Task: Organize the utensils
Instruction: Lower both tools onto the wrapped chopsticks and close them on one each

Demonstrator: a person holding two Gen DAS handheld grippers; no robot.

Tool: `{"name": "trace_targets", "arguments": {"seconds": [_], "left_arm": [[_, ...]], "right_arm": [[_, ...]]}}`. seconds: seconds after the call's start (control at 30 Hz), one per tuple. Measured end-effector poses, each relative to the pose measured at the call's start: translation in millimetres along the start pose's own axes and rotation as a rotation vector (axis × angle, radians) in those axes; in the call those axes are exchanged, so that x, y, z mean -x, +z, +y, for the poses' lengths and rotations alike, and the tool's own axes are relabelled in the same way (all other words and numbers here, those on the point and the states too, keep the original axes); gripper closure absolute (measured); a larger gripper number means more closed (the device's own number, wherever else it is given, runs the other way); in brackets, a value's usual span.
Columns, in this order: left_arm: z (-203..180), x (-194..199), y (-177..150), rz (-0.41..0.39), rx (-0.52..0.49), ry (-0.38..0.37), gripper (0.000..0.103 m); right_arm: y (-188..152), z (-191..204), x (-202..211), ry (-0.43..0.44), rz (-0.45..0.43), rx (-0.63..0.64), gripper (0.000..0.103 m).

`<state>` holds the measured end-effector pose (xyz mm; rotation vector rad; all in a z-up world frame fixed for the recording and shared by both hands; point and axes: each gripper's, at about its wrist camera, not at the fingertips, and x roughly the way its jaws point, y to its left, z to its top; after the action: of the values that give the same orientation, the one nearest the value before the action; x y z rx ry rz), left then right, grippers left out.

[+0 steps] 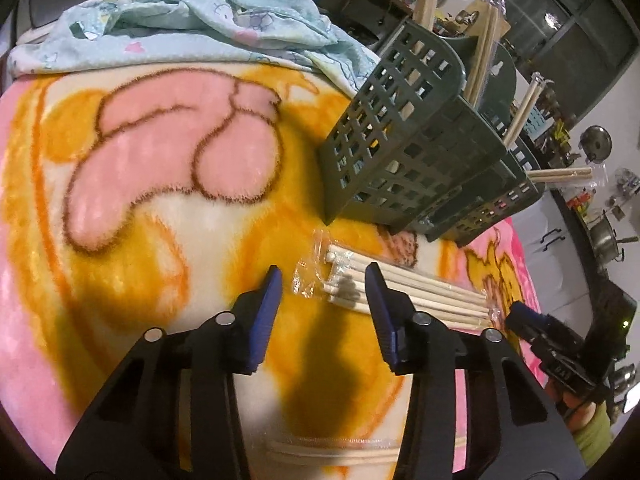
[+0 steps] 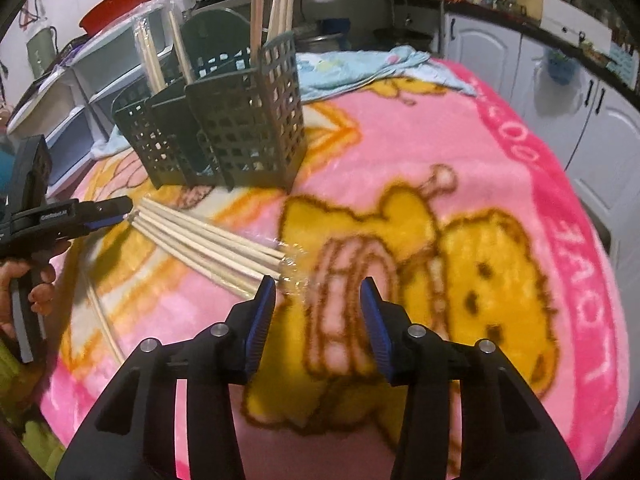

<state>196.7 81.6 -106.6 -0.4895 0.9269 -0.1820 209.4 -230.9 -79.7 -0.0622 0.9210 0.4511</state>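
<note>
A bundle of pale wooden chopsticks [image 1: 420, 296] in clear plastic wrap lies flat on the blanket, just in front of a dark green perforated utensil holder [image 1: 412, 152] with several chopsticks standing in its compartments. My left gripper [image 1: 324, 276] hovers over the bundle's left end, jaws apart, with the crinkled wrap showing between the blue pads but not pinched. In the right wrist view my right gripper [image 2: 318, 285] stands open at the other end of the bundle [image 2: 208, 244], whose plastic tail lies beside its left pad. The holder [image 2: 240, 128] stands behind.
A pink and yellow cartoon blanket [image 2: 500, 152] covers the surface. A teal cloth [image 1: 200, 12] is crumpled at its far side. Another wrapped set of chopsticks [image 1: 332, 456] lies under the left gripper. White cabinets [image 2: 560, 92] and storage drawers [image 2: 100, 72] ring the bed.
</note>
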Motion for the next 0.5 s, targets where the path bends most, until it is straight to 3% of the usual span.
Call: {"name": "trace_targets", "arguments": {"seconds": [0.07, 0.27, 0.33, 0.5], "left_arm": [[2.7, -1.0, 0.9, -0.002, 0.005, 0.012, 0.079], [2.9, -1.5, 1.2, -0.004, -0.009, 0.021, 0.086], [2.3, -1.6, 0.7, -0.003, -0.015, 0.023, 0.091], [-1.5, -1.5, -1.6, 0.005, -0.041, 0.016, 0.099]], "right_arm": [[0.8, -0.1, -5.2, 0.020, 0.013, -0.006, 0.064], [2.6, -0.2, -19.5, 0.074, 0.044, -0.023, 0.076], [2.5, -2.1, -21.8, 0.089, 0.044, -0.033, 0.092], [-1.0, 3.8, -17.9, 0.107, 0.037, -0.007, 0.099]]}}
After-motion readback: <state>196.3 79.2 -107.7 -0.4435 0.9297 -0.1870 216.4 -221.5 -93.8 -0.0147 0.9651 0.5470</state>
